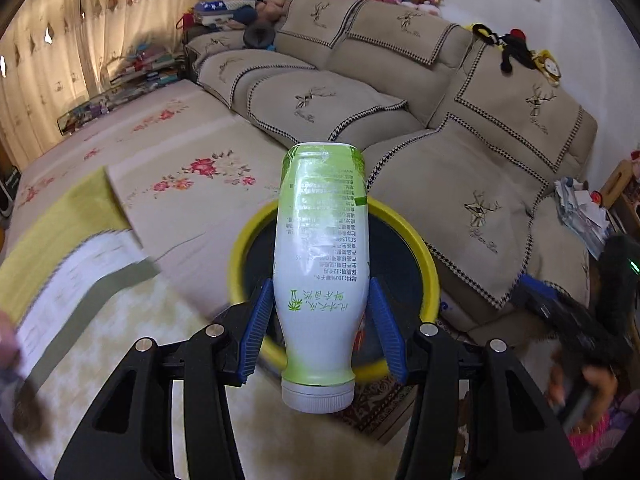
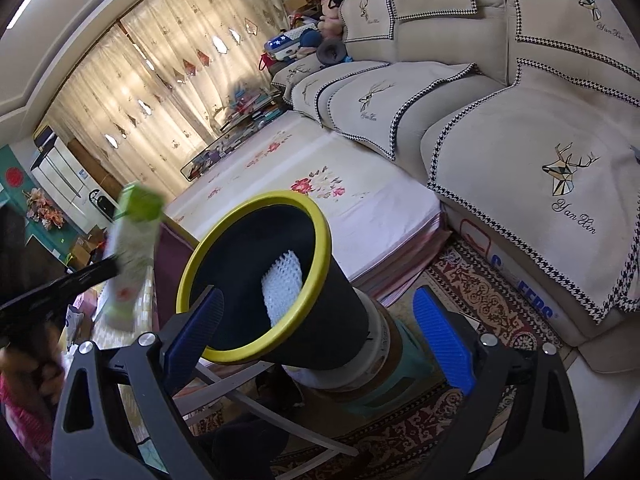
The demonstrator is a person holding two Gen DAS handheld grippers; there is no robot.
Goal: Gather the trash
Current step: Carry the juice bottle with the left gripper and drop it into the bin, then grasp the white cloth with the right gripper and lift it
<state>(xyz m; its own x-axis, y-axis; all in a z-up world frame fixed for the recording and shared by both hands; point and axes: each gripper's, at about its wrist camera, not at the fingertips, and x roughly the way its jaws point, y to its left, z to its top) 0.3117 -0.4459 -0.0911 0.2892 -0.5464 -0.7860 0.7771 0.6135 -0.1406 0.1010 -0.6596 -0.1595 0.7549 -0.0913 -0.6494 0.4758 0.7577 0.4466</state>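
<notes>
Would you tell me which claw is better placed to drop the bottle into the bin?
Left. Its claw already grips the bottle over the bin; the right claw is open, holding nothing.

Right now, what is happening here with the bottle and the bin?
A person is collecting trash with two handheld grippers. The left gripper holds a green and white bottle, cap toward the camera, in front of the black bin with the yellow rim. The right gripper is open around the bin, gripping nothing. A white foam net already lies inside the bin.
</notes>
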